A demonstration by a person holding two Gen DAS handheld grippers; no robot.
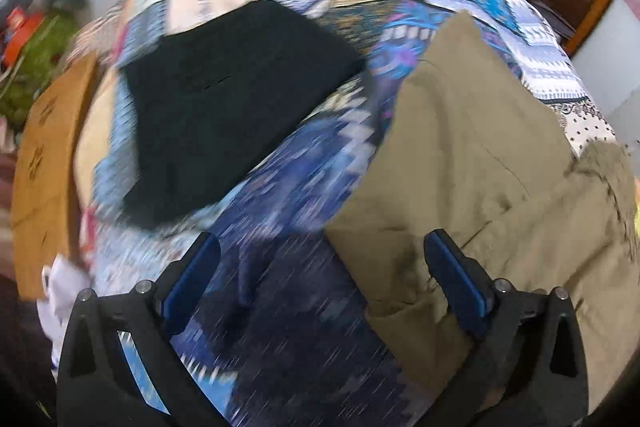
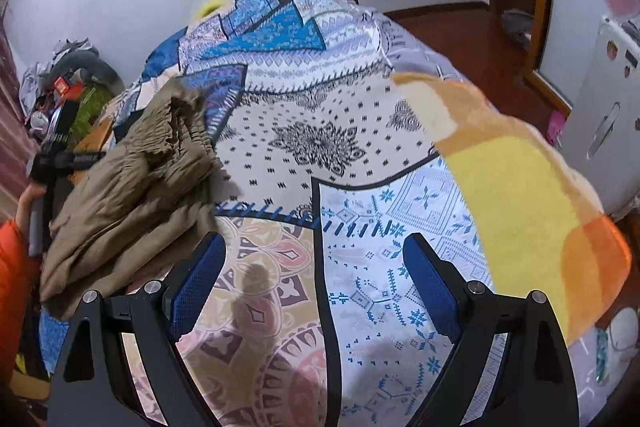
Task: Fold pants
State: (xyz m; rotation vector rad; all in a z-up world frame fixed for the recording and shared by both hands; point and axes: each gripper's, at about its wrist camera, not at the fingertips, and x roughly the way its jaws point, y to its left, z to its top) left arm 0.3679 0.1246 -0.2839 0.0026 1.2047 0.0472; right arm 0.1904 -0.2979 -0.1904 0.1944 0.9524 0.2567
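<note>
Olive-khaki pants lie rumpled on a patchwork bed cover, filling the right half of the left wrist view. My left gripper hangs open above the pants' left edge; its right finger is over the fabric, the left one over the cover, nothing between them. A black folded garment lies farther off to the left. In the right wrist view the same pants sit bunched at the left, waistband up. My right gripper stands open over the bare cover, to the right of the pants.
A yellow-and-orange towel lies on the bed's right side. A wooden bed board and clutter on a green surface stand at the left. A sleeve in orange and the other gripper's handle show at the left edge. A white fridge stands at the right.
</note>
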